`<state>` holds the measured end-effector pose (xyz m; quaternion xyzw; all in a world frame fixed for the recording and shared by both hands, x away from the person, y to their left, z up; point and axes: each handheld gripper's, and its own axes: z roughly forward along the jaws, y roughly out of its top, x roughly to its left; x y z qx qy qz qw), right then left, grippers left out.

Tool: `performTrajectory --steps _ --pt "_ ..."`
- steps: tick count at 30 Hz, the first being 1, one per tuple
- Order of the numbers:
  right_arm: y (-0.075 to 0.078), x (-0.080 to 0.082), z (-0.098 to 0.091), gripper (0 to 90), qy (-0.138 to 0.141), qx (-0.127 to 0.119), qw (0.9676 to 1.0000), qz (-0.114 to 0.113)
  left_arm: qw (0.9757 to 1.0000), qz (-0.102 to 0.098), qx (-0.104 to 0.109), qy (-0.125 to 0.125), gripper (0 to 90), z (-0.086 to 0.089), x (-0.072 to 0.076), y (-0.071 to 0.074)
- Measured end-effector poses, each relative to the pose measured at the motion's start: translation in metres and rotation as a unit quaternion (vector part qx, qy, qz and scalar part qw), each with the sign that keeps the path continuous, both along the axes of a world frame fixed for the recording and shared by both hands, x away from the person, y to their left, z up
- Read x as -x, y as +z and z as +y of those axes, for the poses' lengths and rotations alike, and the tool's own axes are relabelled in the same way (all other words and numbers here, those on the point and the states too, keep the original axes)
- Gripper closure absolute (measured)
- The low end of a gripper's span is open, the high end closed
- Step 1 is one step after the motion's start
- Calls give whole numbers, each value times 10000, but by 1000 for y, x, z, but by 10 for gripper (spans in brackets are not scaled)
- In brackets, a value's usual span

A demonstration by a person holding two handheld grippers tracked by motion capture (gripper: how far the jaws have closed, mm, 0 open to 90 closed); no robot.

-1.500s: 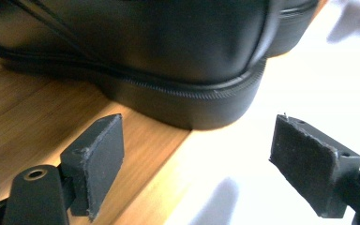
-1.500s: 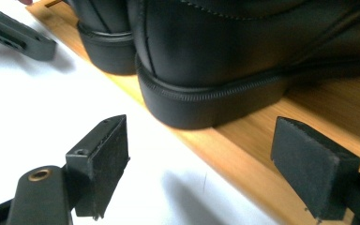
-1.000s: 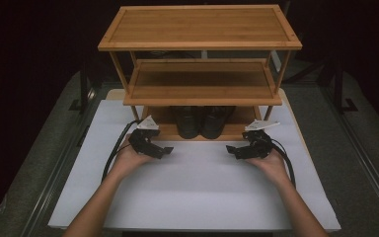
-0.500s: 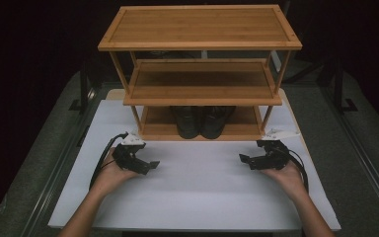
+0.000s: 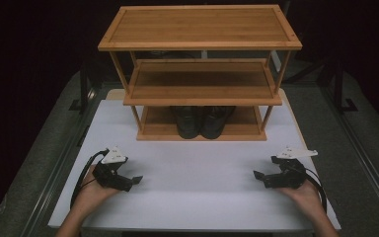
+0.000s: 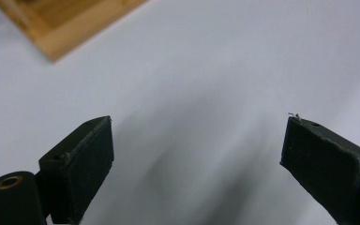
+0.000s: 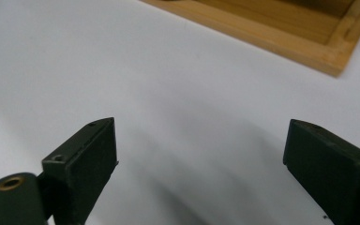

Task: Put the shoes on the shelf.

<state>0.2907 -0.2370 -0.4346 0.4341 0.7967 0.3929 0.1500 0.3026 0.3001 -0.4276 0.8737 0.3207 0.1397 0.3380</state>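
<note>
A pair of black shoes (image 5: 203, 121) stands side by side on the bottom shelf of a three-tier wooden rack (image 5: 201, 24), toes toward the person, in the middle of that shelf. The two shelves above them are bare wood. The rack sits at the far end of a white board (image 5: 197, 197) that covers the table top.

On the near part of the board, well apart from the shoes and from each other, are the two grippers. The left gripper (image 5: 134, 180) is held low over the board near its left edge, jaws pointing inward toward the middle. In the left gripper view its two black jaws stand wide apart with nothing between them, only white board below and a corner of the rack's base at the top left. The right gripper (image 5: 258, 177) is near the right edge, also low and pointing inward. In the right gripper view its jaws are likewise spread wide and hold nothing, with the rack's bottom shelf edge crossing the top right.

The person's left hand (image 5: 90, 192) and right hand (image 5: 306, 193) come in from the bottom corners, cables looping beside the wrists.
</note>
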Motion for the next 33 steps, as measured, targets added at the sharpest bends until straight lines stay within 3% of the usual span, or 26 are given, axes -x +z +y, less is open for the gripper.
performTrajectory --steps 3,17,20,25,33 --pt "-3 8 -5 97 -62 45 10000 2 9999 25 -77 62 91 7 8 -4" --pt "-17 35 -26 97 -376 306 9988 113 9996 37 16 277 90 30 38 -16" --pt "-21 36 -26 97 -391 380 9983 183 9996 16 37 281 84 32 41 -18" --pt "-22 38 -23 98 -394 582 9975 115 9995 -47 119 291 64 34 41 -21" --pt "-23 38 -23 97 -393 570 9976 100 9994 -33 147 301 57 34 41 -22"
